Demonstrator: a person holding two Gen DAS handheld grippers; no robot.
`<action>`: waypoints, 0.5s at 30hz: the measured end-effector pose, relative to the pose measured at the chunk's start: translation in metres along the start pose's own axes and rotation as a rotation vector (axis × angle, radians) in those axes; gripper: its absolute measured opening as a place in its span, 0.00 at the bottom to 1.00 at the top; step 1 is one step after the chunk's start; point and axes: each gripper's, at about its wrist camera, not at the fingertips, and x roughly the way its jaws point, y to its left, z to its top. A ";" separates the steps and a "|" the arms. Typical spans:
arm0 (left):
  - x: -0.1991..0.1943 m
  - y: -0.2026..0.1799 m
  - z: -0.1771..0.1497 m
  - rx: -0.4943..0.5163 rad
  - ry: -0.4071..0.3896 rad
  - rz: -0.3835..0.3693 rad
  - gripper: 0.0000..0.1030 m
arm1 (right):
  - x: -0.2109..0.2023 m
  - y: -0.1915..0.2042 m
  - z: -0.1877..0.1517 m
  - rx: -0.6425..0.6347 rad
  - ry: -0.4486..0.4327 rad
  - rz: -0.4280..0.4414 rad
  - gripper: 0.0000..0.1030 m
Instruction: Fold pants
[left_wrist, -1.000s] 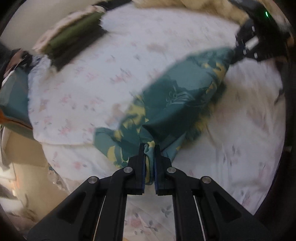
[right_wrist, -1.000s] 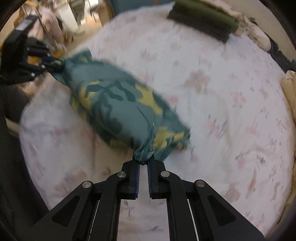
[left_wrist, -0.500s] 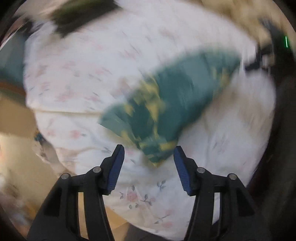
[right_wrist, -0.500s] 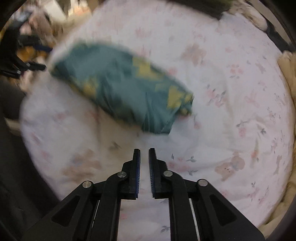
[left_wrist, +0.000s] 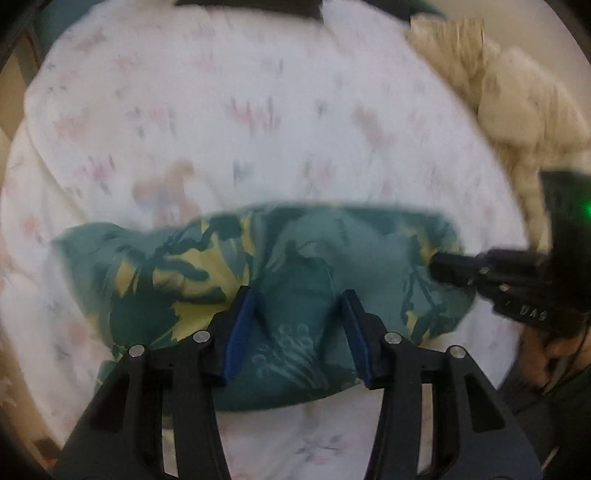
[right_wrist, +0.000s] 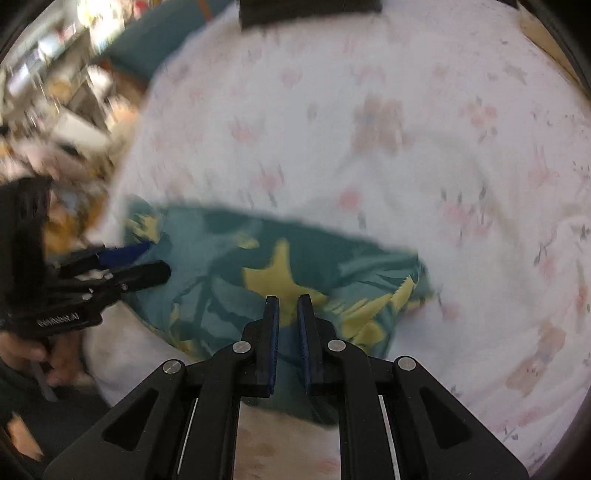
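Observation:
The pants (left_wrist: 280, 280) are teal with a yellow leaf print and lie folded in a wide bundle on the flowered white bedsheet (left_wrist: 258, 118). My left gripper (left_wrist: 298, 295) is open, its jaws wide apart over the bundle's near edge, holding nothing. My right gripper (right_wrist: 288, 301) hovers over the same pants (right_wrist: 266, 266) with its jaws a narrow gap apart and nothing between them. Each gripper shows in the other's view: the right one (left_wrist: 491, 277) at the pants' right end, the left one (right_wrist: 122, 269) at their left end.
A cream fluffy blanket (left_wrist: 517, 110) lies at the bed's right side. A dark folded stack (right_wrist: 310, 11) sits at the far edge of the bed. Cluttered shelves and a teal object (right_wrist: 147, 48) stand beyond the bed's left side.
Both grippers let go of the pants, which dropped onto the bed. The left jaws opened wide. Both grippers then moved back in over the bundle.

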 end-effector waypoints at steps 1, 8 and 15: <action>0.000 0.000 -0.007 0.054 -0.036 0.007 0.46 | 0.005 0.001 -0.004 -0.022 0.020 -0.033 0.07; -0.017 0.021 -0.022 0.061 -0.025 0.070 0.60 | 0.019 -0.014 -0.021 -0.033 0.096 -0.171 0.04; -0.020 0.072 -0.042 -0.062 0.037 0.212 0.76 | 0.008 0.006 -0.030 -0.108 0.127 -0.184 0.12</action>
